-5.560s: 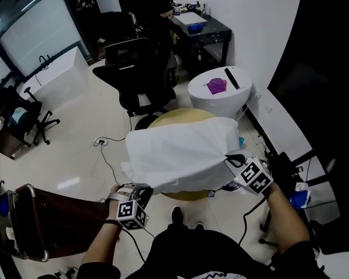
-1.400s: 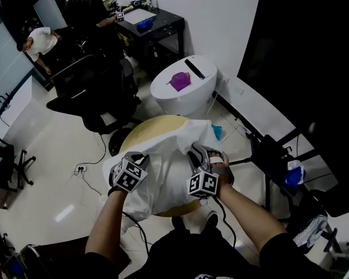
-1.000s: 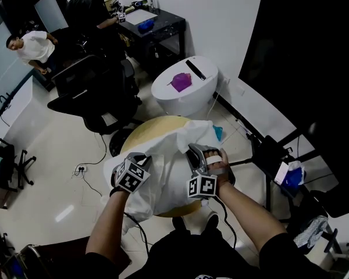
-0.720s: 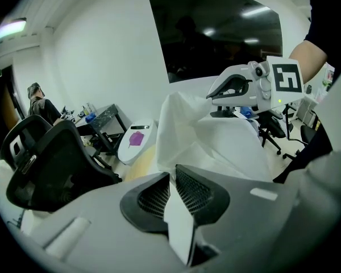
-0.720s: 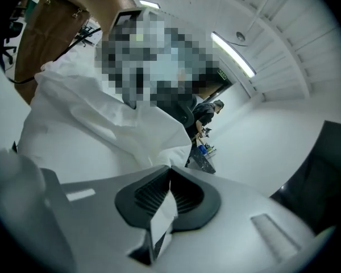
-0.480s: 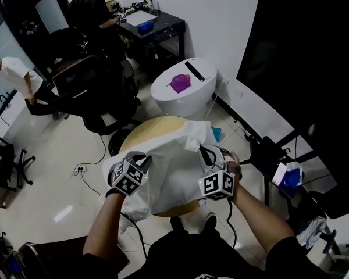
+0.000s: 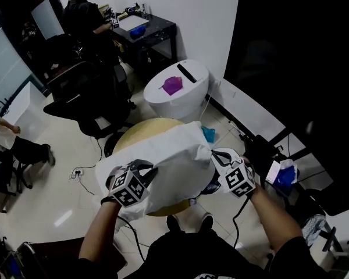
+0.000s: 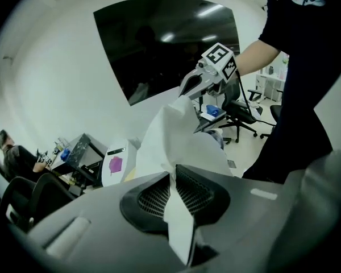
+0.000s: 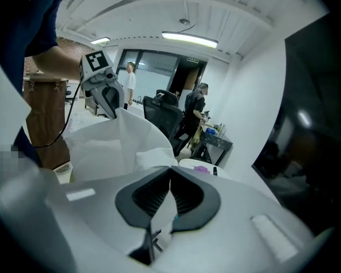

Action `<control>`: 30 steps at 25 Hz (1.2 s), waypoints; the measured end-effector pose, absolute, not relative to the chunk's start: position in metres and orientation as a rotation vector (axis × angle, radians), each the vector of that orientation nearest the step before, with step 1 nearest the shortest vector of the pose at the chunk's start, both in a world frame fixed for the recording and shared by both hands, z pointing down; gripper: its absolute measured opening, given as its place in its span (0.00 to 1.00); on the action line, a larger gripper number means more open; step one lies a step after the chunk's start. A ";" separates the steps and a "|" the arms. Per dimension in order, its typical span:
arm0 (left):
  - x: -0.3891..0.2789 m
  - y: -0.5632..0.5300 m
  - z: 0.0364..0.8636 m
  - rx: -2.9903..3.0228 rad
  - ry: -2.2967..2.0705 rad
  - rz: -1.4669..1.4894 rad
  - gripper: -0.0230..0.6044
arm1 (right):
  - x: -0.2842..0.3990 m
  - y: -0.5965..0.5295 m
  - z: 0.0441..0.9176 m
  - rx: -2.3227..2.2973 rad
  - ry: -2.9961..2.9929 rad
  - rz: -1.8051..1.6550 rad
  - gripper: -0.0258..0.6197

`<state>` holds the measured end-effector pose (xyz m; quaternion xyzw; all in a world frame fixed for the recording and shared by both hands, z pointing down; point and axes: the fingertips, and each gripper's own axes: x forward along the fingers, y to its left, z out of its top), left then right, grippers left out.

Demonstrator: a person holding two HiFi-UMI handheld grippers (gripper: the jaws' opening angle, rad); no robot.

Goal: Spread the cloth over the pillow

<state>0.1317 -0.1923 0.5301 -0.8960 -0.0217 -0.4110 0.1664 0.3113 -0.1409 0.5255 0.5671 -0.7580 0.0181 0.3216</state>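
Note:
A white cloth (image 7: 174, 161) hangs stretched between my two grippers, above a round yellow pillow (image 7: 134, 137). The cloth hides most of the pillow, and only the pillow's far left rim and a strip at the near edge show. My left gripper (image 7: 146, 168) is shut on the cloth's left edge, and in the left gripper view the fabric (image 8: 176, 135) runs out from between the pads. My right gripper (image 7: 214, 154) is shut on the right edge, with cloth (image 9: 113, 141) pinched between its pads. Each gripper view shows the other gripper across the cloth: the right gripper (image 8: 190, 87) and the left gripper (image 9: 111, 104).
A white round table (image 7: 189, 100) bearing a purple thing (image 7: 173, 86) stands just beyond the pillow. A black office chair (image 7: 81, 92) is to the left and a black desk (image 7: 142, 31) with a seated person (image 7: 81, 13) behind. Cables lie on the floor. A black stand (image 7: 266, 150) is on the right.
My right gripper stood open over the cloth's middle, then moved to the right edge and shut on it. The cloth is now pulled wider to the right. My left gripper kept its hold.

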 end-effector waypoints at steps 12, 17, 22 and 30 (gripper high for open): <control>0.178 -0.080 0.533 -2.523 -0.251 -1.165 0.08 | 0.365 -0.089 0.512 1.525 -2.076 0.095 0.05; 0.182 -0.056 0.537 -2.526 -0.291 -1.194 0.08 | 0.372 -0.070 0.487 1.512 -2.129 0.047 0.05; 0.179 -0.031 0.547 -2.516 -0.389 -1.270 0.08 | 0.374 -0.043 0.481 1.442 -2.152 0.008 0.05; 0.172 -0.020 0.606 -2.423 -0.455 -1.462 0.08 | 0.381 -0.013 0.572 1.333 -2.118 0.209 0.05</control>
